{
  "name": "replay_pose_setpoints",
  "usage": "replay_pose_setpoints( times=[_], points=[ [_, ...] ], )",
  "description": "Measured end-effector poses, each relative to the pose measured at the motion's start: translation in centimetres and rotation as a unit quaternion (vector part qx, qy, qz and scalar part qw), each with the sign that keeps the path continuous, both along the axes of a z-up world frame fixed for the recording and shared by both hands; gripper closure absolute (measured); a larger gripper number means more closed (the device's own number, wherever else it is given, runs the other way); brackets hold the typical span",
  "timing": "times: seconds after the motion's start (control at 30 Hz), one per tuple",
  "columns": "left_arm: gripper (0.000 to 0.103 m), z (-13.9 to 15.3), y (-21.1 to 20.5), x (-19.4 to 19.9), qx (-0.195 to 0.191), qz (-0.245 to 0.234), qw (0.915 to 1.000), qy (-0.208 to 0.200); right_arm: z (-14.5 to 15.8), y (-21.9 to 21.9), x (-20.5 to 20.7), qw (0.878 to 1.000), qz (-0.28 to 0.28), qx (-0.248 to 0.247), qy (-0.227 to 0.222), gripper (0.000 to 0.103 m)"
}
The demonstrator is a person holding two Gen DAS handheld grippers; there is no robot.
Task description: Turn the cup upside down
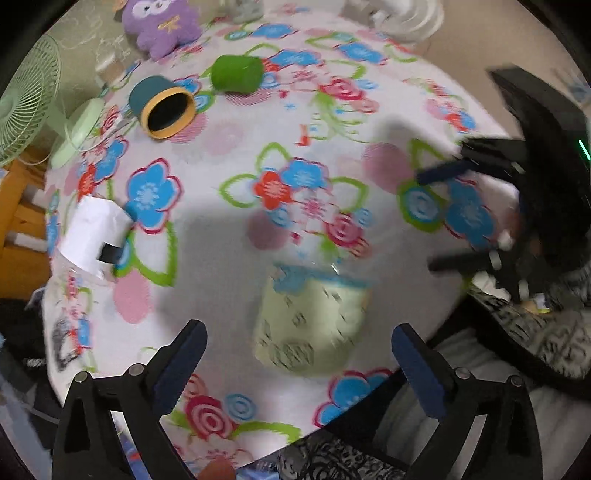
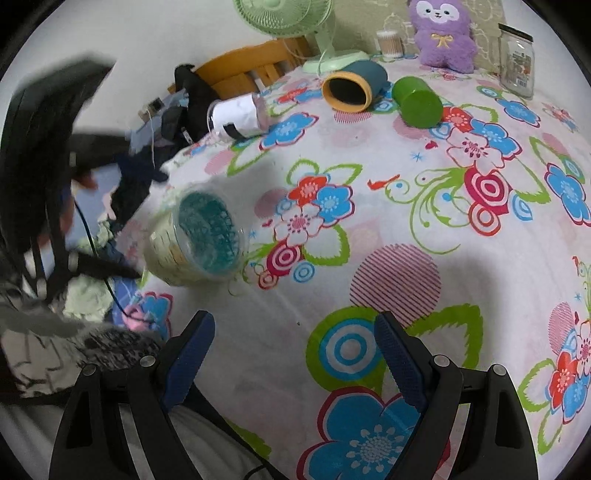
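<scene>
A clear plastic cup with a pale yellow printed sleeve and a teal band (image 1: 312, 321) lies on its side on the flowered tablecloth, just ahead of my left gripper (image 1: 299, 363), whose jaws stand wide open and empty around it without touching. In the right wrist view the same cup (image 2: 197, 240) lies at the table's left edge with its mouth toward the camera. My right gripper (image 2: 295, 356) is open and empty, to the right of the cup and nearer than it. It also shows in the left wrist view (image 1: 436, 221) at the right edge, blurred.
Other cups lie on their sides at the back: a teal cup with a yellow rim (image 1: 162, 107) (image 2: 351, 86), a green cup (image 1: 236, 74) (image 2: 419, 101), and a clear cup with a white label (image 1: 94, 236) (image 2: 236, 116). A purple plush (image 2: 441, 35), glass jar (image 2: 515, 59) and green fan (image 2: 291, 14) stand behind.
</scene>
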State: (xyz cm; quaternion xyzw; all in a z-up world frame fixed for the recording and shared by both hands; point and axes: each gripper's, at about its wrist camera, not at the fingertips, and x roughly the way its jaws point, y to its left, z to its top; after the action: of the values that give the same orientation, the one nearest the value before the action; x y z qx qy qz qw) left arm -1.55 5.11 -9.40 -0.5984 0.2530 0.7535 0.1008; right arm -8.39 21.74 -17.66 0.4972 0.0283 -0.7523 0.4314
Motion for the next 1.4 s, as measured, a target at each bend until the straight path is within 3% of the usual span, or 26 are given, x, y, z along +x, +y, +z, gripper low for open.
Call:
replay_pose_setpoints(
  times=[0.1, 0.27, 0.33, 0.4, 0.57, 0.63, 0.8, 0.87, 1.0, 1.13, 1.4],
  points=[
    [0.0, -1.0, 0.5, 2.0, 0.019, -0.035, 0.9991, 0.011, 0.2, -0.1, -0.3, 1.0, -0.005, 0.007, 0.002, 0.013],
    [0.0, -2.9, -0.2, 2.6, 0.005, -0.061, 0.9972, 0.042, 0.1, -0.7, 0.1, 1.0, 0.0, 0.022, 0.0, 0.013],
    [0.002, -3.4, -0.8, 2.3, 0.011, -0.054, 0.9976, 0.041, 0.1, -0.8, 0.5, 1.0, 0.002, 0.023, 0.001, 0.013],
    [0.018, -3.7, -1.3, 2.1, 0.026, -0.049, 0.9979, 0.035, 0.1, -0.8, 0.6, 1.0, 0.0, 0.023, 0.001, 0.013],
    [0.041, -3.3, -1.7, 1.5, 0.035, -0.02, 0.9985, 0.037, 0.1, -0.2, 0.9, 1.0, -0.008, 0.022, -0.002, 0.013],
    [0.042, -3.0, -1.8, 1.3, 0.044, -0.011, 0.9985, 0.032, 0.2, 0.0, 0.9, 1.0, -0.008, 0.02, -0.001, 0.013],
    [0.042, -1.4, -1.5, 0.8, 0.025, 0.034, 0.9989, 0.022, 0.3, 0.0, 0.9, 1.0, -0.004, 0.014, 0.001, 0.013],
    [0.042, -0.5, -1.1, 0.4, 0.008, 0.051, 0.9986, 0.014, 0.2, -0.1, 0.9, 1.0, 0.001, 0.011, 0.001, 0.013],
    [0.042, 0.2, -0.5, -0.3, -0.063, 0.081, 0.9945, -0.023, 0.1, -0.5, 1.1, 1.0, 0.011, 0.007, 0.004, 0.013],
    [0.042, 0.2, 0.9, -1.0, -0.155, 0.085, 0.9831, -0.047, -0.2, -0.4, 1.1, 1.0, 0.015, -0.002, 0.0, 0.013],
    [0.041, -1.6, 3.3, -3.0, -0.196, 0.093, 0.9693, -0.117, -0.8, 0.0, 1.1, 1.0, 0.015, -0.019, -0.008, 0.013]
  ],
)
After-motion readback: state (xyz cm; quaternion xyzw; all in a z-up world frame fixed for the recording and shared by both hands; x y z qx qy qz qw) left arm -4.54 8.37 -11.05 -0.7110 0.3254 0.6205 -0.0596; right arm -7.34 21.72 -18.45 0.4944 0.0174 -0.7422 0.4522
